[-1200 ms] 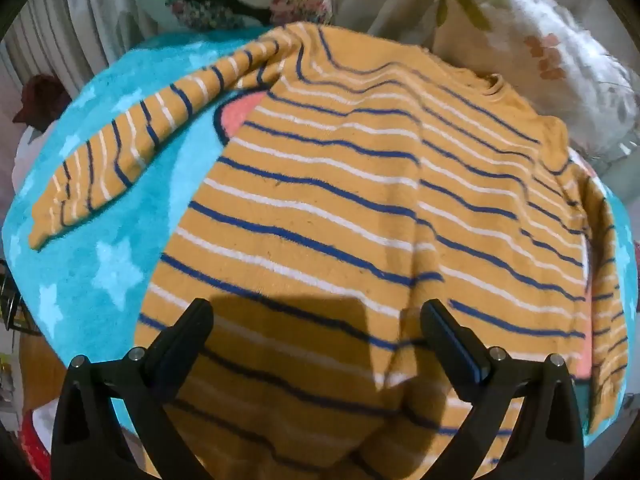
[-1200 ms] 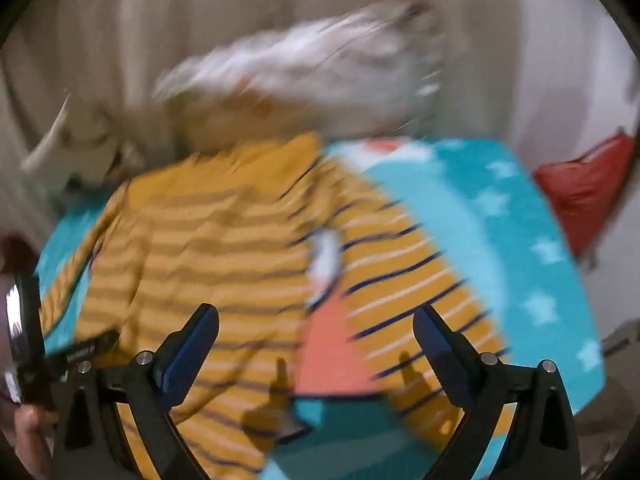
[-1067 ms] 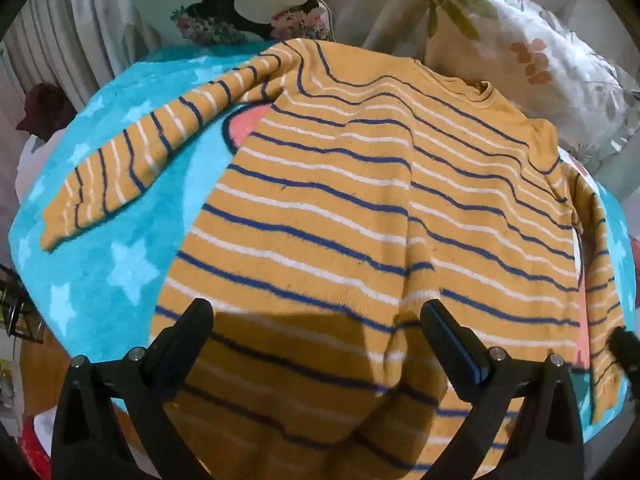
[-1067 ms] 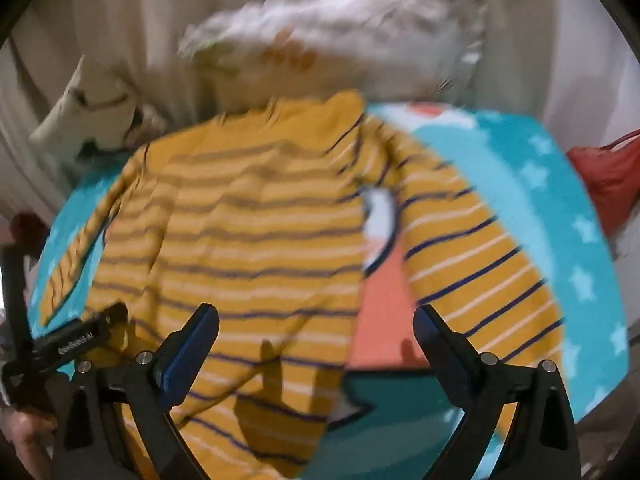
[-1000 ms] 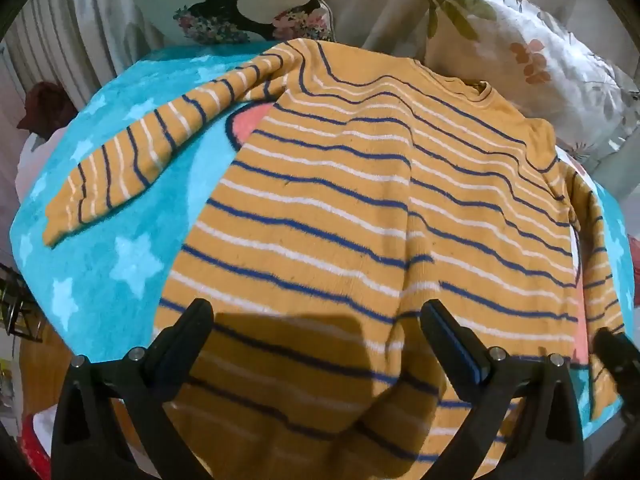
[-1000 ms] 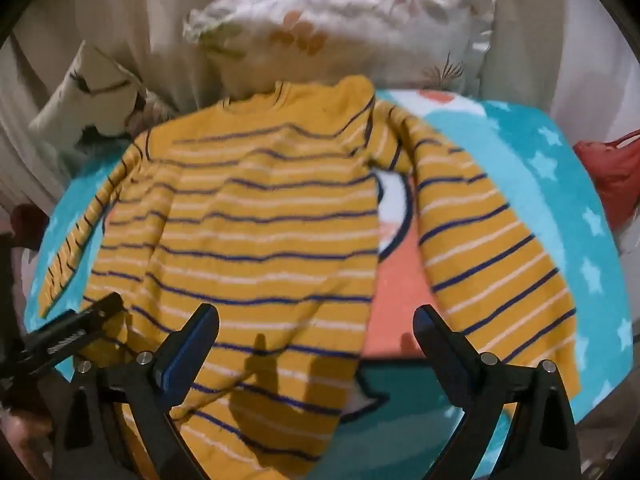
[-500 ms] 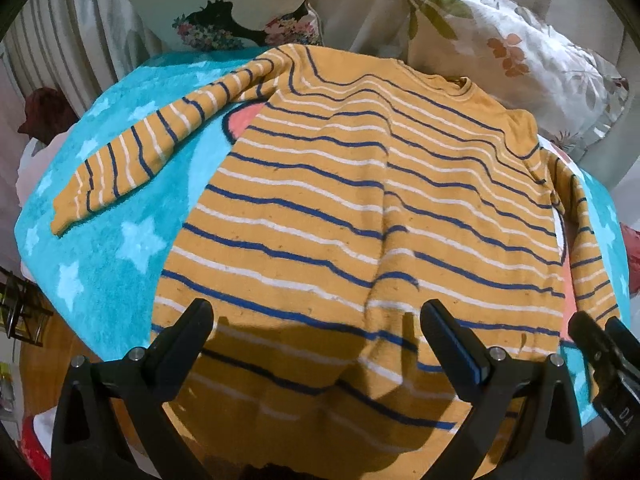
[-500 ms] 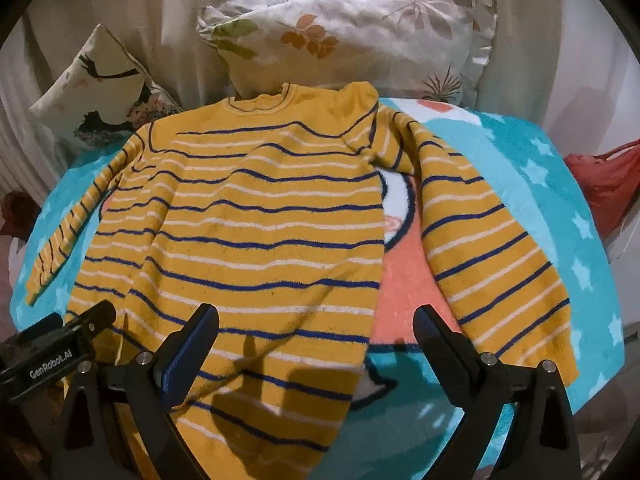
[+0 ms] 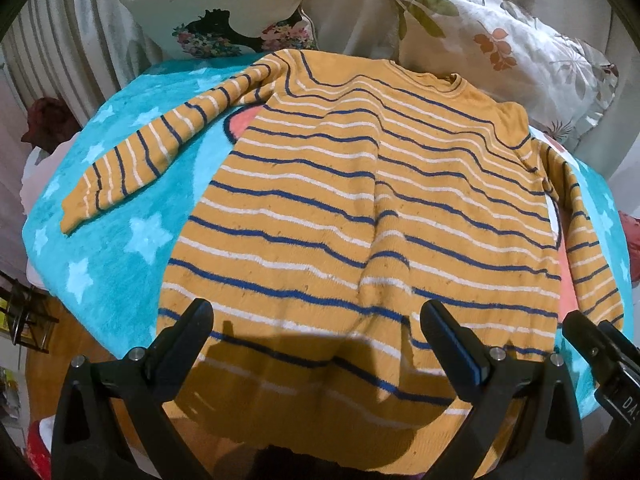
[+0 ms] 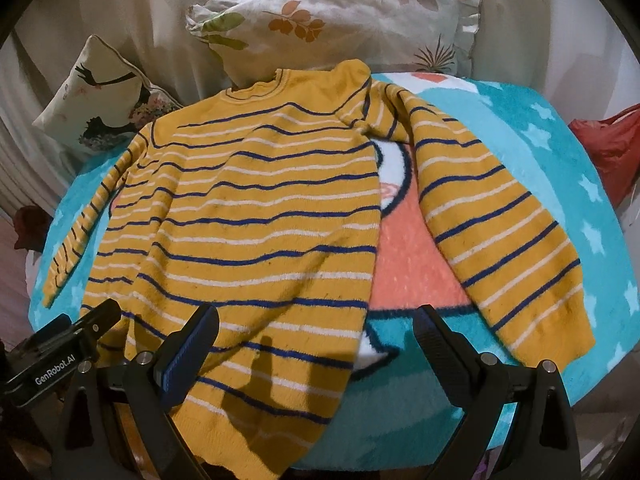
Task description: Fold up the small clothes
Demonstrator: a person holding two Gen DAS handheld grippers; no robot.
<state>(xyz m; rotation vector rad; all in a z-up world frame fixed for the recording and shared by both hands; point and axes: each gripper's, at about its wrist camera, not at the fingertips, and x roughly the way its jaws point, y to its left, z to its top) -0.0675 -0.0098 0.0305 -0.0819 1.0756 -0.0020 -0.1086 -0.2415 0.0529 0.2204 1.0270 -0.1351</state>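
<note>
Sweater (image 9: pixel 360 208) lies flat on blanket (image 9: pixel 120 240); left tool (image 9: pixel 316 332) and right tool (image 10: pixel 316 336) gape wide, empty, at six o'clock.

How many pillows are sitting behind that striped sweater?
2. A leaf-print pillow stands just behind the sweater's collar, and a smaller pillow with a black bird design sits to its left, beyond the shoulder. Others outside the views can't be ruled out.
</note>
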